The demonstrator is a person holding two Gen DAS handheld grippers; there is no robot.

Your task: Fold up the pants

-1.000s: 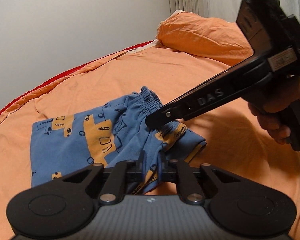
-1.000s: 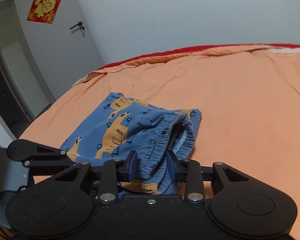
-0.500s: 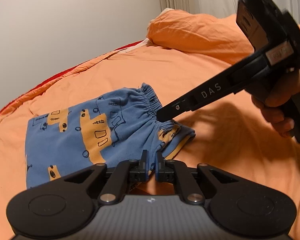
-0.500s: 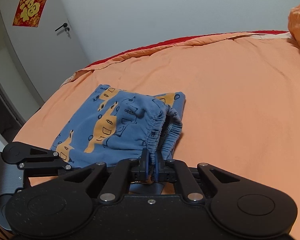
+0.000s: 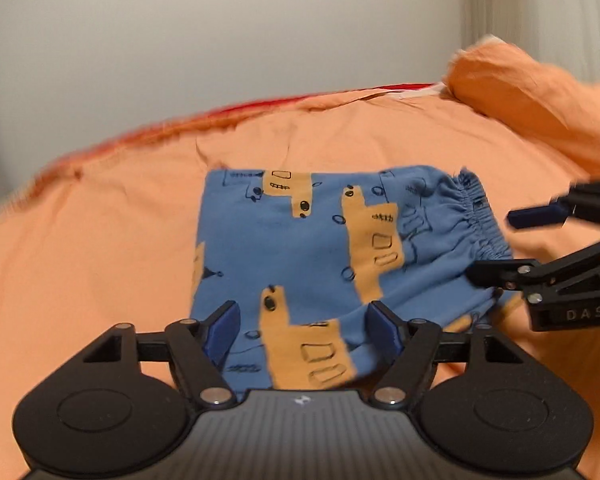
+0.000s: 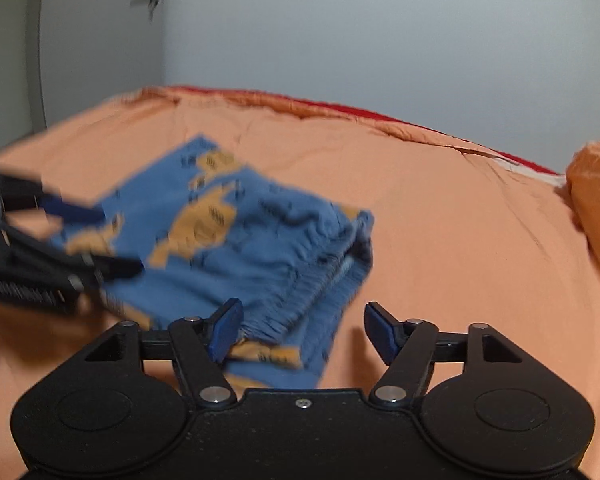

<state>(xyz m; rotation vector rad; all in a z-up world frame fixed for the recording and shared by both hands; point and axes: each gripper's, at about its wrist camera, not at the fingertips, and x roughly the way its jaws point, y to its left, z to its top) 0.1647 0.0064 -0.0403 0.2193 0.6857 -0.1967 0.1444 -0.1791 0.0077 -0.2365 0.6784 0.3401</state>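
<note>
On the orange bed [image 5: 100, 240], toward its middle, lie the folded blue pants [image 5: 300, 248] with orange trucks; their elastic waistband [image 6: 316, 284] is smeared by blur. My left gripper [image 5: 300, 336] and right gripper [image 6: 300, 332] both gape wide, holding nothing, while their bodies hide the pants' near edge.

Both tools have let go: the left tool [image 5: 302, 334] and right tool [image 6: 300, 332] now gape wide, and the pants [image 5: 324, 256] lie dropped on the bed.
</note>
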